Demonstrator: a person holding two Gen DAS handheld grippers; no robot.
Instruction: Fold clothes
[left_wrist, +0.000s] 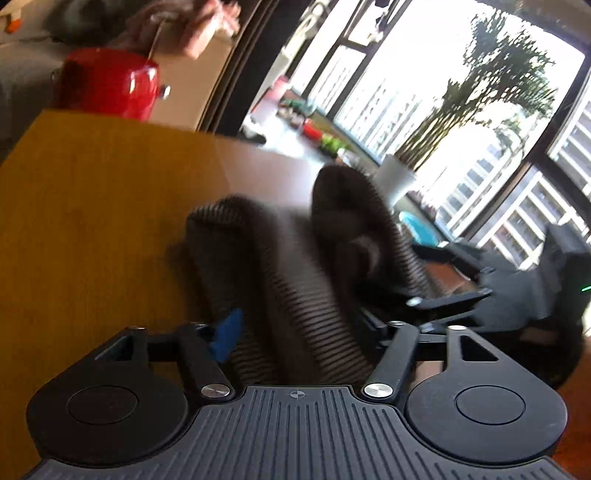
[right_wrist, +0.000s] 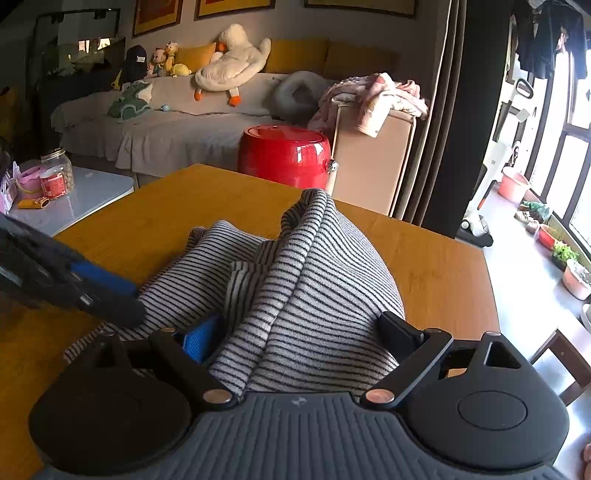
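Observation:
A grey garment with thin dark stripes lies bunched on the wooden table. In the right wrist view its folds rise in a hump between my right gripper's fingers, which are shut on a thick bundle of it. The blue pad shows on the left finger. My left gripper comes in from the left, its tip at the cloth's edge. The left wrist view is blurred. There the striped garment fills my left gripper, shut on it. My right gripper is close at the right.
A red round bin and a beige cabinet with pink cloth on it stand past the table's far edge. A sofa with plush toys is behind. A low white table with a jar is at the left. Windows and potted plants are at the right.

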